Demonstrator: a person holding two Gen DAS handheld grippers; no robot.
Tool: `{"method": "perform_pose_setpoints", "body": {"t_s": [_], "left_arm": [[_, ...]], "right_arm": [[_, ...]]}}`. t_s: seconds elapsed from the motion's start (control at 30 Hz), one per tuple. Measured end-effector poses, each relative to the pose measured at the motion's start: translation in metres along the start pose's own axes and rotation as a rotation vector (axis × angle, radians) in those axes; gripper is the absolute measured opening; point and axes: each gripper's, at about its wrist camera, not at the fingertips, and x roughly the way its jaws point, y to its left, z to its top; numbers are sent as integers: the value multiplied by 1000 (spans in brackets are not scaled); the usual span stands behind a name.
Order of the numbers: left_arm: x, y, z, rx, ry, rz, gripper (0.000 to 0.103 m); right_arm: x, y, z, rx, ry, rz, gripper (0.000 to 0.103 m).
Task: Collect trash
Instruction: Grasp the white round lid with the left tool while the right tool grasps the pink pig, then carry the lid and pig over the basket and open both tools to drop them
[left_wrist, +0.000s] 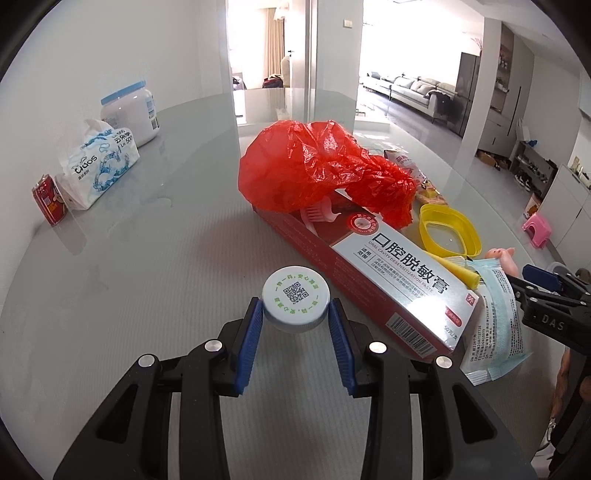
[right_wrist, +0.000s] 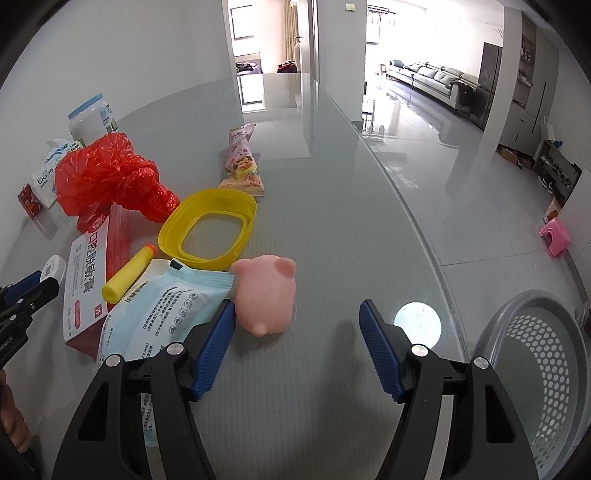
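Currently we hold the left gripper (left_wrist: 295, 314) with both pads against the small white cap (left_wrist: 295, 303), apparently clamped, though contact pressure cannot be confirmed. The right gripper (right_wrist: 297, 347) stands wide apart and empty, its left finger just beside the pink pig toy (right_wrist: 266, 295). The cap may slip if we lift quickly, since the pads grip only its shallow rim. The toothpaste box (left_wrist: 388, 277) crowds the right; the table (right_wrist: 332, 229) lies open ahead, and the mesh bin (right_wrist: 532, 376) waits near right.
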Motion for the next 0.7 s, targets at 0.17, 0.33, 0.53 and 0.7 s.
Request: {"method": "perform_pose_setpoints", "body": {"t_s": [0.17, 0.33, 0.53, 0.7], "left_arm": [[-7, -5, 0, 9, -11, -9, 36], [-12, -11, -1, 22, -13, -25, 36], [-20, -21, -3, 38, -17, -40, 36], [-30, -35, -4, 56, -26, -56, 36]], "right_arm": [[0, 1, 2, -4, -11, 16, 32], [-5, -3, -3, 19, -19, 44, 30], [-17, -9, -12, 41, -38, 58, 30], [-31, -13, -16, 58, -64, 73, 30]]}}
